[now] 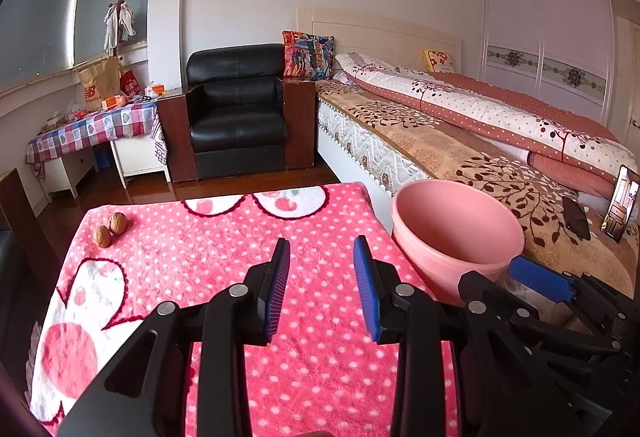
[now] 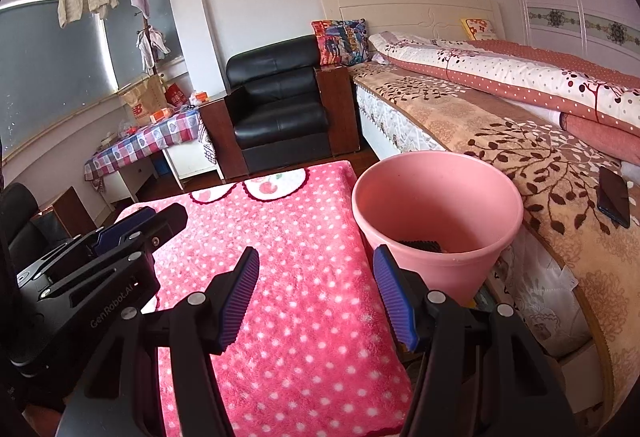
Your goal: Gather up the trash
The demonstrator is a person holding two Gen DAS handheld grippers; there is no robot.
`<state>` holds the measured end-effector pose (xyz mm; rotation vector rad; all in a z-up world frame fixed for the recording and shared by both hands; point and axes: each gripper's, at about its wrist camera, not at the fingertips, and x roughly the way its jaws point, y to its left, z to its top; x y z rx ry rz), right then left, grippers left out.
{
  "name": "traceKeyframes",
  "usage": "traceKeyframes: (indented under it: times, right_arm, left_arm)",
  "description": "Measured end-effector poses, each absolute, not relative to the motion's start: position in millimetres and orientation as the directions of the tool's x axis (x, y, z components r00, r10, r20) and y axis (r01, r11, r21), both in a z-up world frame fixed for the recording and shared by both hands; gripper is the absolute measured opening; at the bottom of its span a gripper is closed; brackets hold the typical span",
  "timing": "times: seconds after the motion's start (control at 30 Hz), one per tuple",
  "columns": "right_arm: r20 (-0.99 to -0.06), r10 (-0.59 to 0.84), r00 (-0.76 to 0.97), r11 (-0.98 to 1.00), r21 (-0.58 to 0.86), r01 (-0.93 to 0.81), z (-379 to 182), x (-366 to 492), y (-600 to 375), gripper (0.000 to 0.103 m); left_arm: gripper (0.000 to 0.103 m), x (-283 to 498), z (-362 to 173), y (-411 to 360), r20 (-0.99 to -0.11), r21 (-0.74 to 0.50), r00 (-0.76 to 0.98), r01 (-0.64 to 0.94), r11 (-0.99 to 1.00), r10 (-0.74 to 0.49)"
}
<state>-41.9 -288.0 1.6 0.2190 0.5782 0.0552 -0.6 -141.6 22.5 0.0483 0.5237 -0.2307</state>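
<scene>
Pink fleece covers the table (image 1: 224,277), and two walnuts (image 1: 111,228) sit at its far left corner, upper left of the left wrist view. Both claws, the left gripper (image 1: 322,287) and the right gripper (image 2: 316,295), hang spread and empty. The pink bucket (image 2: 436,205) waits at right. Round shells could squirt from the pads and roll off that nearby edge.
</scene>
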Motion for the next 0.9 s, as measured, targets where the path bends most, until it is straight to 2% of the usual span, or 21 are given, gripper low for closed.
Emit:
traceKeyframes:
  times: [0.9]
  right_arm:
    - [-0.546,0.117,0.83,0.978,0.211,0.001,1.3,-40.4,-279.9,0.059]
  left_arm:
    - [0.033,3.1,14.8,-132.5,-0.521,-0.034,0.829,0.221,0.975,-0.206]
